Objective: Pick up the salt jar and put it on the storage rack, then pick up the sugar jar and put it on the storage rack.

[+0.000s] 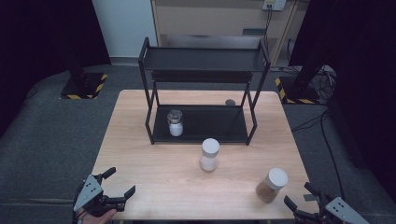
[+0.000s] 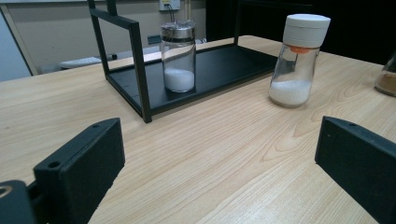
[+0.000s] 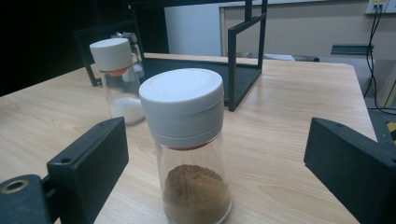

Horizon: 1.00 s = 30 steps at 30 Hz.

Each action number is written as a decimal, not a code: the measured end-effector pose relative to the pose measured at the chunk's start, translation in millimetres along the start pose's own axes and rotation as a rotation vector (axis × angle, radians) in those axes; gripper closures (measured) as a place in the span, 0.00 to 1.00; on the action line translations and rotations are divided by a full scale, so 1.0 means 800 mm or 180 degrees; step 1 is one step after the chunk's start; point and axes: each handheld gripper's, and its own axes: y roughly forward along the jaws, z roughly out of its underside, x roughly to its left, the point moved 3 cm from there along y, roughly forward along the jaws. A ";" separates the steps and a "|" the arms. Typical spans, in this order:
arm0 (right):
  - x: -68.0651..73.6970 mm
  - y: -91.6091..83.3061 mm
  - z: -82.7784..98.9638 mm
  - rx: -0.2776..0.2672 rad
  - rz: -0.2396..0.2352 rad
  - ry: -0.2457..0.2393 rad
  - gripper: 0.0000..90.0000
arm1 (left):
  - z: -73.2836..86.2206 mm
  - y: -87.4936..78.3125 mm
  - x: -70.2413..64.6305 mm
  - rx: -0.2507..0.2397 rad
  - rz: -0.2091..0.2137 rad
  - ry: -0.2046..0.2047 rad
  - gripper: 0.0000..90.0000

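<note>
I see my left gripper (image 2: 219, 168) with its 2 black jaws spread wide apart, nothing between them but bare wooden tabletop (image 2: 210, 154). Ahead stands a black metal rack (image 2: 140, 70), and on its lower shelf a glass shaker (image 2: 178, 56) with a metal cap, white powder at the bottom. To its right, on the tabletop, stands a white-capped jar (image 2: 299, 58) holding white grains. A jar of brown powder (image 2: 386, 77) shows at the right edge.

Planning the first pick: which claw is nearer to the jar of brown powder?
Right. The right claw sits open just beside the jar of brown powder, at the table's near right corner; the left claw waits at the near left corner, far across.
</note>
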 end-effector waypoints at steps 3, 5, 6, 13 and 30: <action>0.000 0.000 0.000 0.0004 0.0001 0.0002 0.08 | 0.001 0.000 0.002 0.0018 0.0008 0.0000 0.00; 0.000 0.000 0.000 0.0004 0.0007 0.0001 0.08 | 0.002 0.001 0.003 0.0036 0.0031 0.0002 0.01; 0.000 0.000 0.000 0.0003 0.0006 0.0008 0.08 | 0.002 0.001 0.004 0.0042 0.0039 -0.0003 0.01; -0.001 0.000 0.000 0.0004 0.0001 0.0015 0.08 | 0.005 0.000 0.007 0.0021 0.0041 -0.0044 0.01; 0.000 0.001 0.000 0.0005 0.0007 -0.0005 0.08 | 0.004 0.003 0.006 0.0053 0.0136 0.0004 0.01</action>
